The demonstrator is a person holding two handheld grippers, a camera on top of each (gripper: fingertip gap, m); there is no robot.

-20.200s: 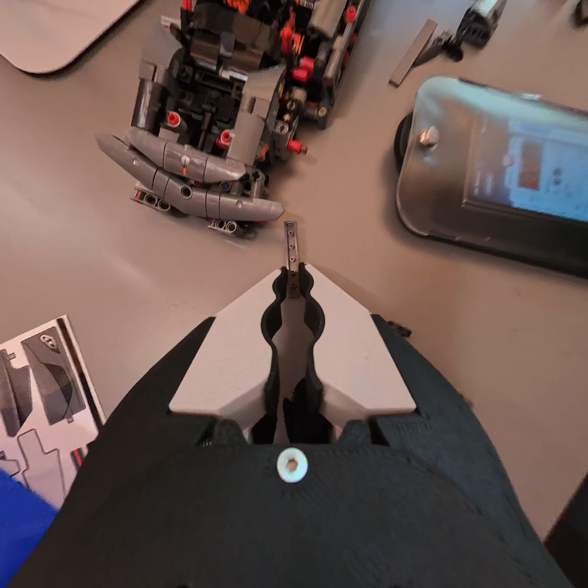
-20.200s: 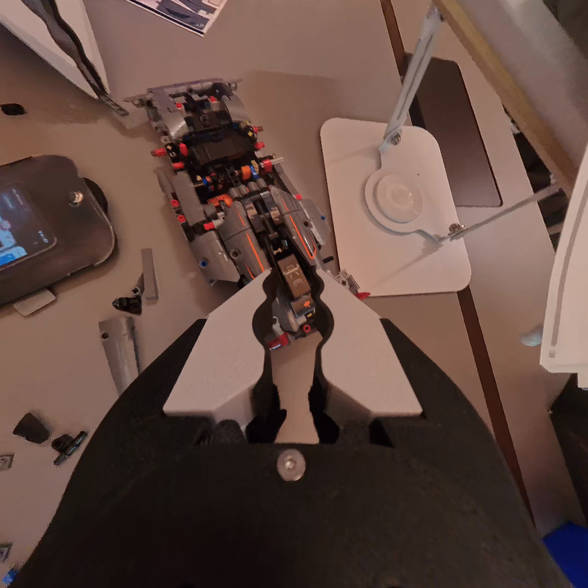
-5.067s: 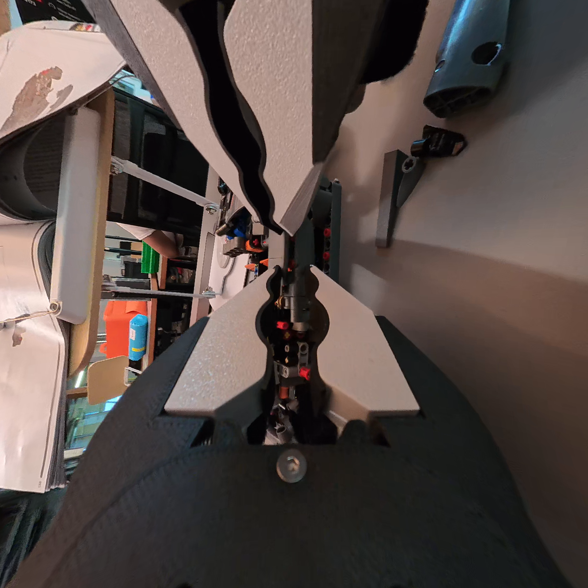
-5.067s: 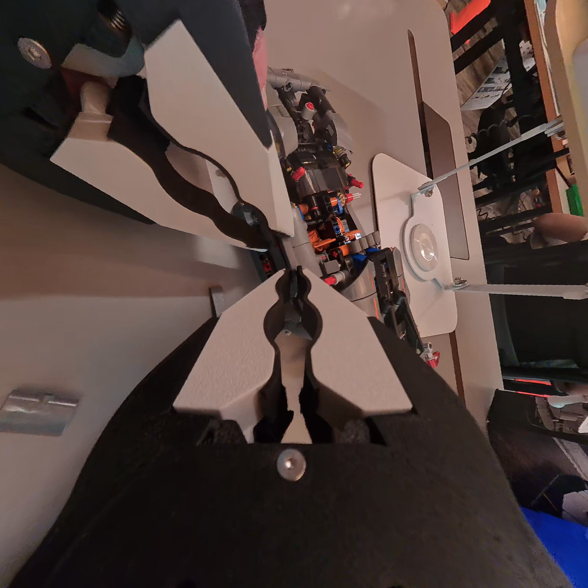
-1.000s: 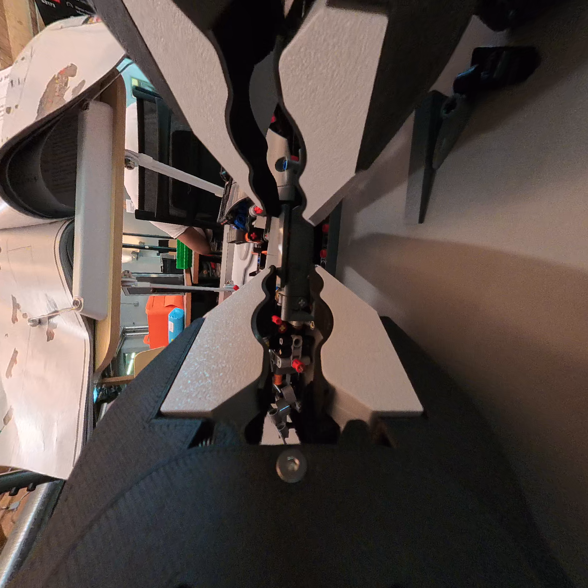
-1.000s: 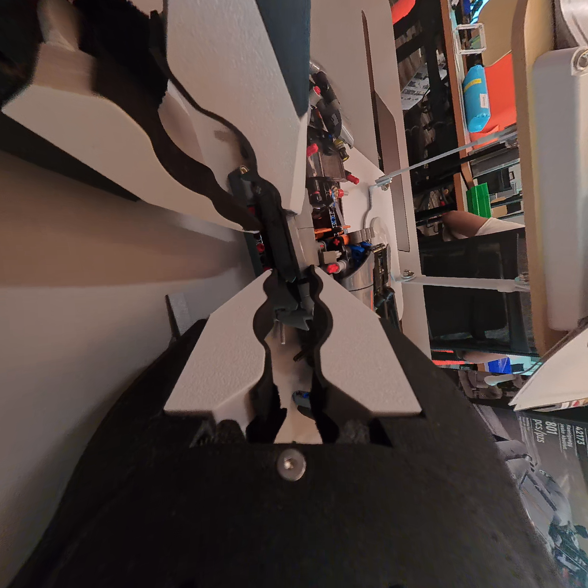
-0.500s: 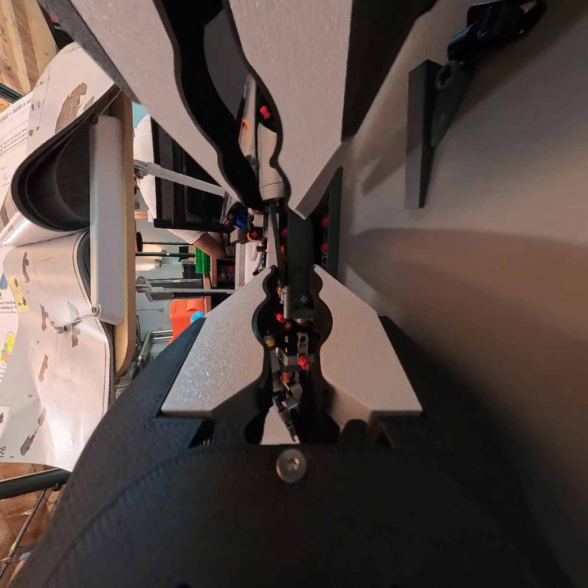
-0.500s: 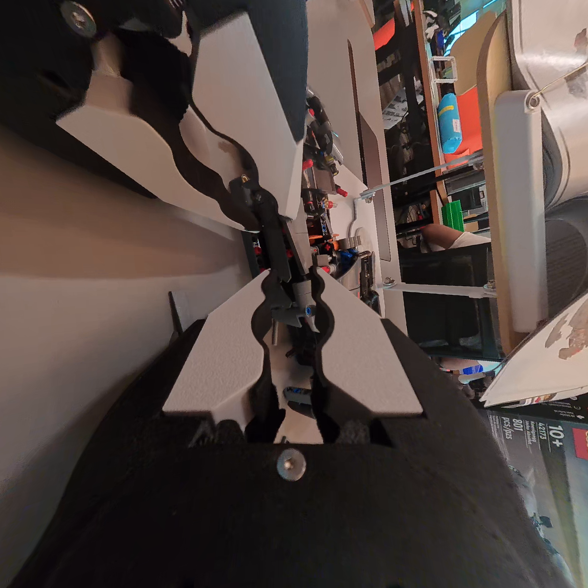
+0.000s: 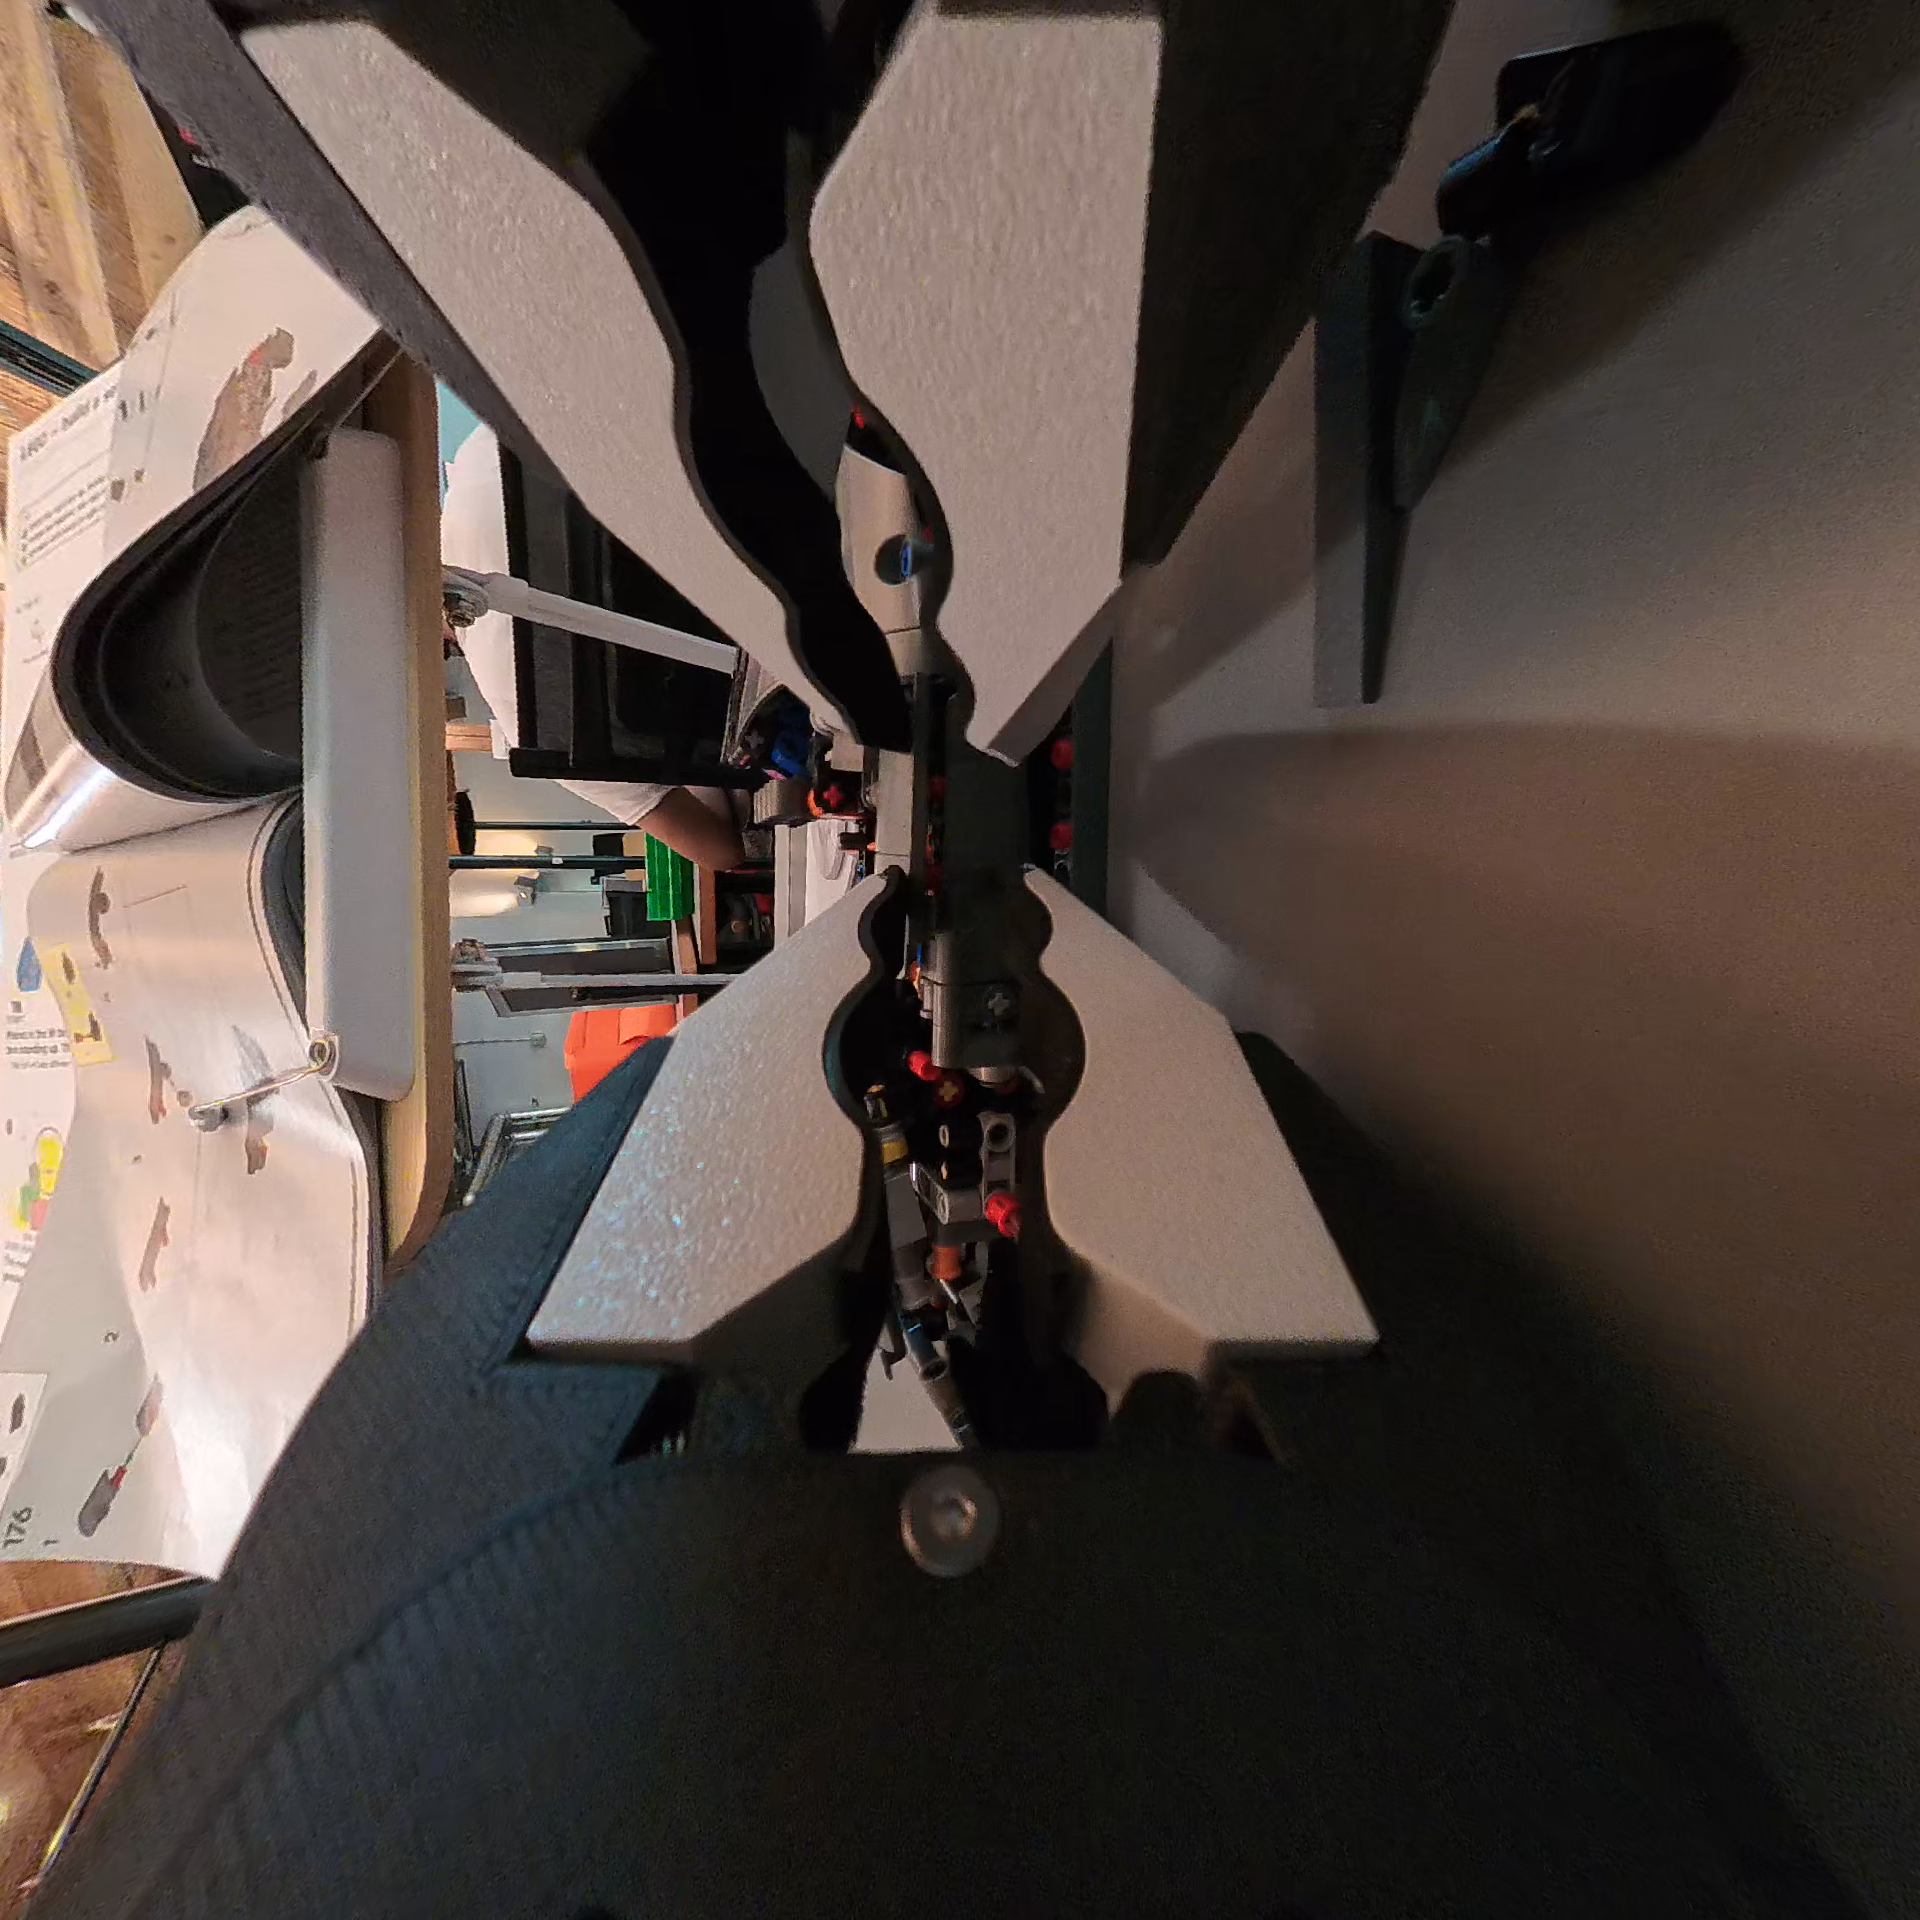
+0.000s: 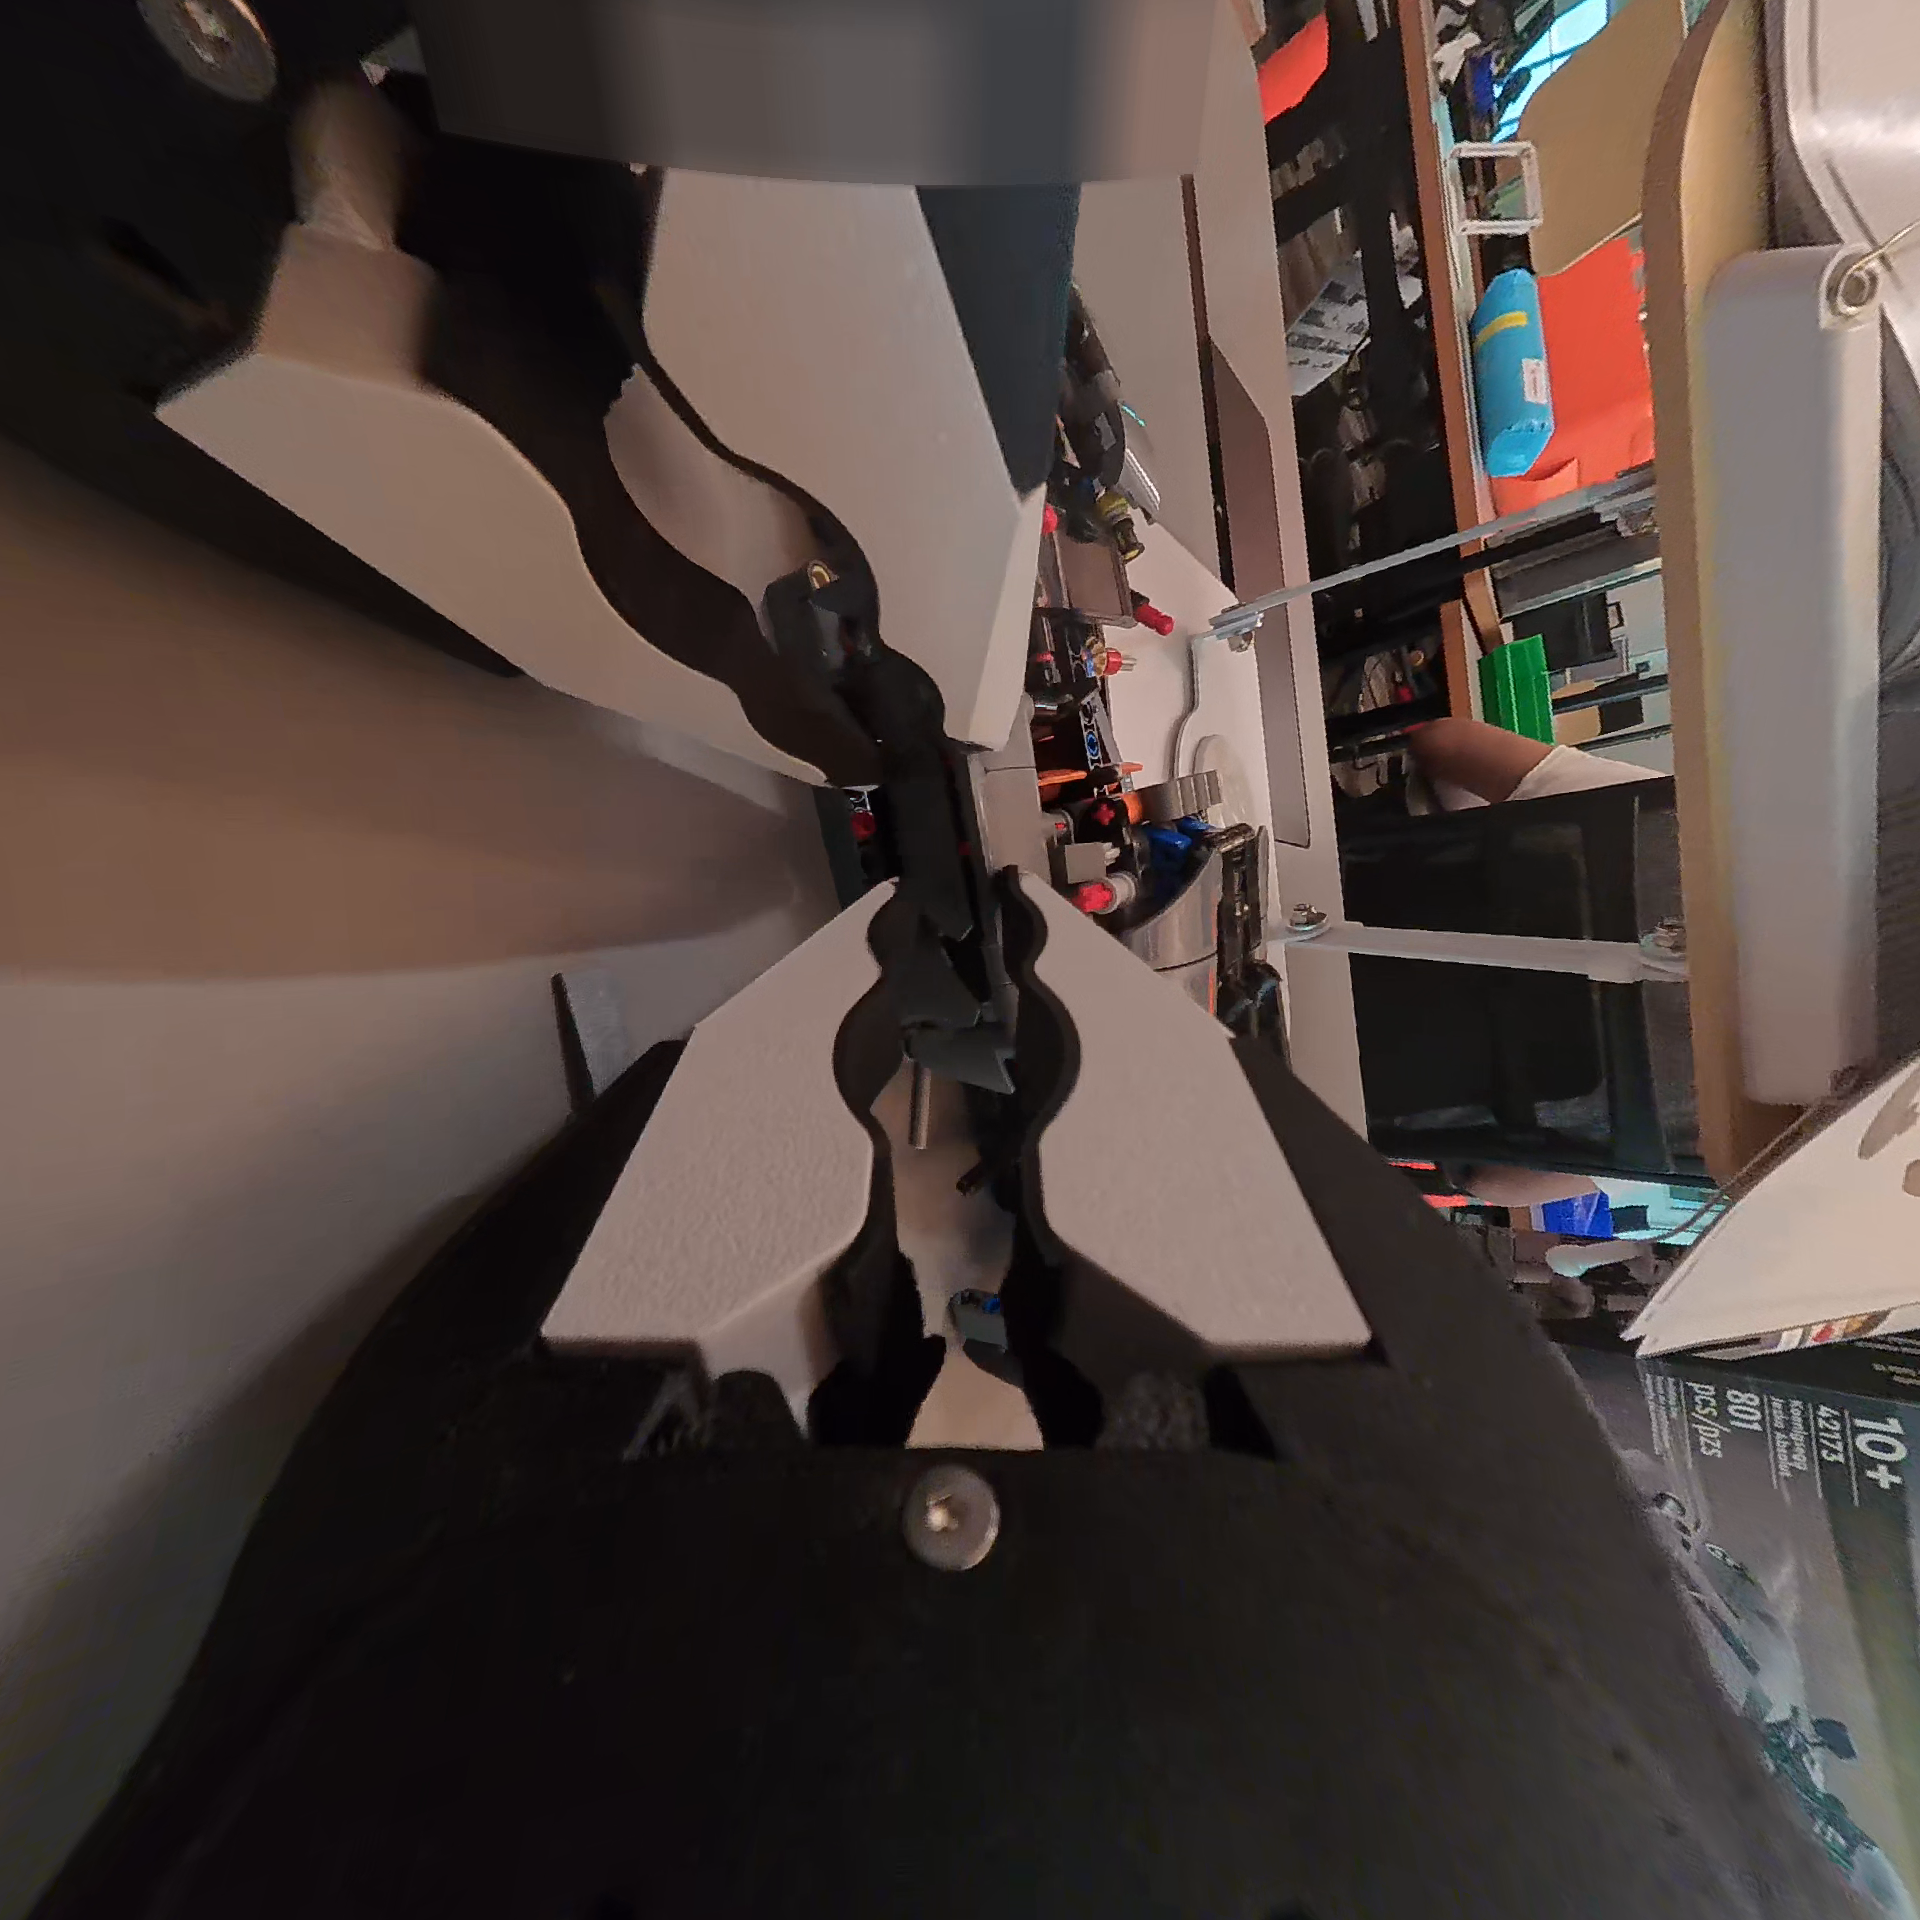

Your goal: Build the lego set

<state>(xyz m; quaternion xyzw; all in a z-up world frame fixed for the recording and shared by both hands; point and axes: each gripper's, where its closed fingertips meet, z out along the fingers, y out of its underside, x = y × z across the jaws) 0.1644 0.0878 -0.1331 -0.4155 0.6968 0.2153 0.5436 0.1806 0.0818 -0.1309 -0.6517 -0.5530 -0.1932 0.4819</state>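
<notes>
You've got the lego car [image 9: 961,997] pinched from both ends, left gripper [image 9: 961,904] and right gripper [image 10: 951,914] clamped on it above the table [image 9: 1558,935]. Looks mostly built; loose dark panel [image 9: 1351,468] probably remains.

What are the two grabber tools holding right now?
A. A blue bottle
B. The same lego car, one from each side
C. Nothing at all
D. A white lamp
B: in both wrist views the left gripper and the right gripper have their jaws closed on the lego car, facing each other tip to tip.
</notes>
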